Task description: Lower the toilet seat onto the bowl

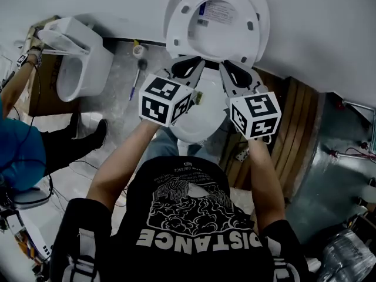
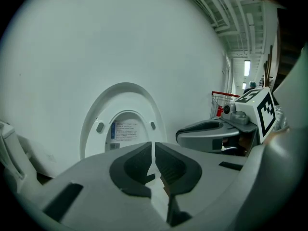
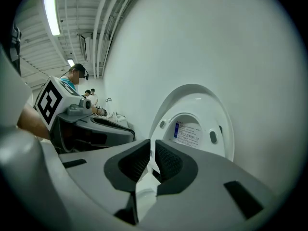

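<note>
Before one upright seat (image 1: 181,35), two claws (image 1: 188,69) (image 1: 235,74)

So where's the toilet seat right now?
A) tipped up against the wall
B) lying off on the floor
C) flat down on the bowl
A: the toilet seat stands raised against the wall behind the bowl, its underside with the bumpers facing out.

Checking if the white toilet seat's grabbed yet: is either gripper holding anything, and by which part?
Nothing is held. The left gripper and right gripper are both shut and empty, short of the raised white plastic toilet seat.
</note>
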